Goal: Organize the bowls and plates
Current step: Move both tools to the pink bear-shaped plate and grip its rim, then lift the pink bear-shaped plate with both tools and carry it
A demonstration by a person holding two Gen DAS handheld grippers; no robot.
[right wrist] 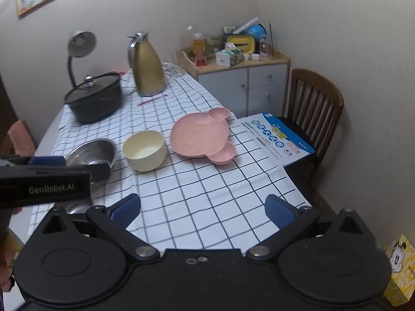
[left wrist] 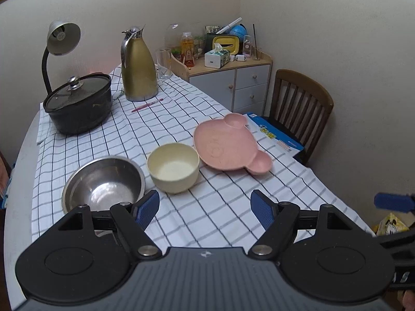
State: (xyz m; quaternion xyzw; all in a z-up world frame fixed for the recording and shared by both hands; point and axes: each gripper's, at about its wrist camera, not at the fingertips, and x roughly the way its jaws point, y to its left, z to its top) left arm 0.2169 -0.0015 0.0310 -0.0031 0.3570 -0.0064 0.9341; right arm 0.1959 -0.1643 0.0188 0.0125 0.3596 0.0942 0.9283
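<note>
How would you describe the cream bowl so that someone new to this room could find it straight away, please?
Start at the table with the checked cloth. Near its front edge three dishes stand in a row: a steel bowl, the cream bowl and a pink plate. The cream bowl is the middle one, the only one with matte, pale, straight sides.

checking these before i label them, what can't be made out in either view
- Steel bowl: near side hidden in the right wrist view by the left gripper.
- Pot: contents hidden under its lid in both views.
- Print on the blue box: too small to read.
- Yellow carton: cut off by the right wrist view's edge.
- Items on the cabinet: small and crowded.
</note>
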